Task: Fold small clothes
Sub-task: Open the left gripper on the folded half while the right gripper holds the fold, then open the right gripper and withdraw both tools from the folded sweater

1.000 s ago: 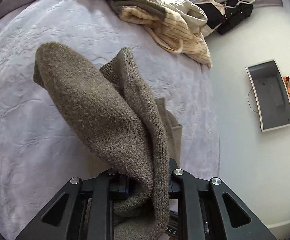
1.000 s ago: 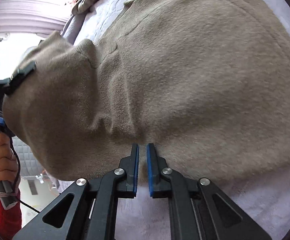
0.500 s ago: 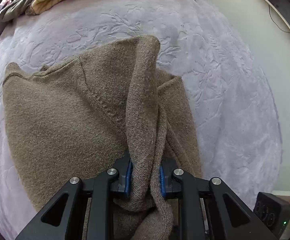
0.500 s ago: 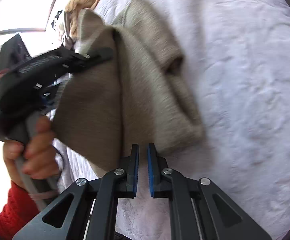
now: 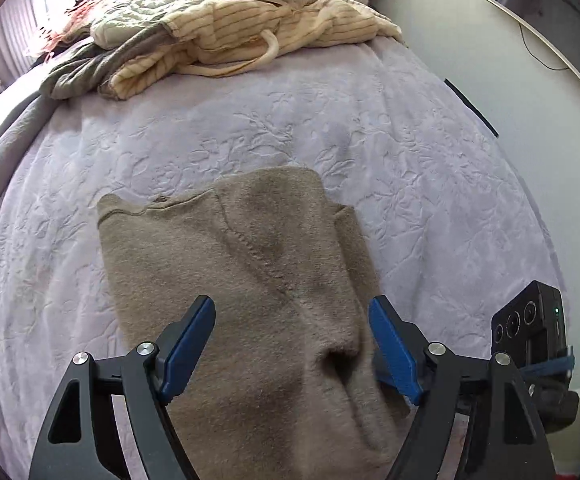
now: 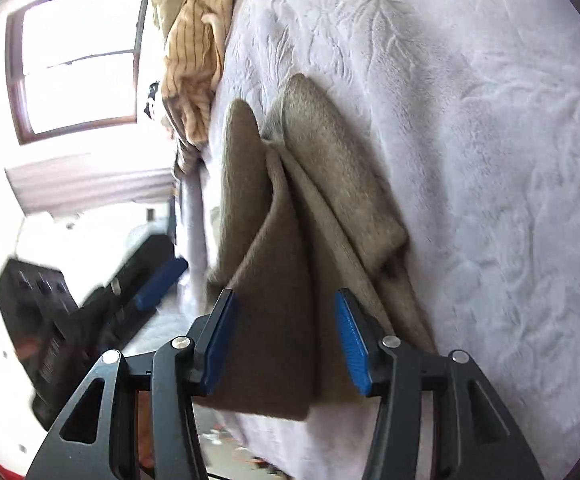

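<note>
A brown knit sweater [image 5: 249, 280] lies folded in layers on the lilac embossed bedspread [image 5: 410, 160]. My left gripper [image 5: 290, 308] hovers over its near part. Its jaws are opening wide, and the blue pads [image 5: 187, 348] stand apart from the cloth below them. In the right wrist view the sweater [image 6: 330, 168] shows stacked folds near the bed's edge. My right gripper [image 6: 285, 300] is at its near end with jaws opening; the fabric sits between the pads, which do not press on it. The left gripper [image 6: 157, 280] appears blurred at the left of that view.
A heap of beige striped and grey clothes [image 5: 229, 32] lies at the far end of the bed. A flat screen [image 5: 550, 20] hangs on the wall to the right. A window [image 6: 77, 60] is beyond the bed's edge. The right hand's device [image 5: 538, 332] is beside the sweater.
Both grippers were shut on the lifted sweater; they carried it over, laid it down folded, and now both stand open with the cloth released.
</note>
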`<control>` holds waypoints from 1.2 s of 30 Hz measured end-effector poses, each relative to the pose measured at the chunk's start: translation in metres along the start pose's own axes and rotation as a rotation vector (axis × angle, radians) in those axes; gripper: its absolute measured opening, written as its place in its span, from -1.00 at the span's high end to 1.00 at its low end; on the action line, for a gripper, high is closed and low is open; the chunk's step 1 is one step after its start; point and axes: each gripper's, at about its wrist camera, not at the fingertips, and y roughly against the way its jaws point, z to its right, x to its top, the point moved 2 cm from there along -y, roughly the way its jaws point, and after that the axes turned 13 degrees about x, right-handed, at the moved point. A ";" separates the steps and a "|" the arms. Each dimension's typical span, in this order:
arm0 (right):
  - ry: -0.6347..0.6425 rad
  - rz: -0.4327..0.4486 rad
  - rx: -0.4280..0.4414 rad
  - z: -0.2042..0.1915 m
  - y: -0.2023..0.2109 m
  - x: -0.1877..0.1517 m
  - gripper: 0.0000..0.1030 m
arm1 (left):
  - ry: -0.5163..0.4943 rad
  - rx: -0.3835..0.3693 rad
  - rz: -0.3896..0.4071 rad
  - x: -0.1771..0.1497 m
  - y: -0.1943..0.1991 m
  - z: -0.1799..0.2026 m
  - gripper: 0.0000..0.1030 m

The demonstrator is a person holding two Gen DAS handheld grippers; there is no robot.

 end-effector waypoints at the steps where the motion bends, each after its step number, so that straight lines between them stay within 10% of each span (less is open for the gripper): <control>1: -0.033 0.009 0.032 0.003 0.000 0.003 -0.07 | 0.019 0.013 -0.001 0.001 -0.005 -0.006 -0.54; 6: -0.107 -0.007 0.132 0.004 -0.008 0.020 -0.16 | 0.152 0.123 -0.051 -0.009 -0.034 -0.054 -0.57; 11: 0.017 -0.119 0.004 -0.020 -0.047 0.040 -0.16 | 0.220 0.260 -0.103 -0.023 -0.066 -0.092 -0.57; 13: 0.115 -0.169 -0.122 -0.033 -0.065 0.045 0.15 | 0.248 0.277 -0.109 -0.026 -0.073 -0.103 -0.57; 14: 0.181 -0.191 -0.222 -0.040 -0.073 0.046 0.73 | 0.257 0.289 -0.110 -0.025 -0.074 -0.106 -0.57; 20: 0.478 -0.151 -0.314 -0.102 -0.071 0.039 0.73 | 0.230 0.344 -0.060 -0.019 -0.061 -0.110 -0.57; 28: 0.275 -0.077 -0.362 -0.019 -0.039 0.061 0.70 | 0.108 0.350 -0.067 -0.031 -0.091 -0.080 -0.62; 36: 0.337 -0.084 -0.464 -0.038 -0.012 0.052 0.55 | 0.109 0.335 -0.087 -0.031 -0.076 -0.095 -0.71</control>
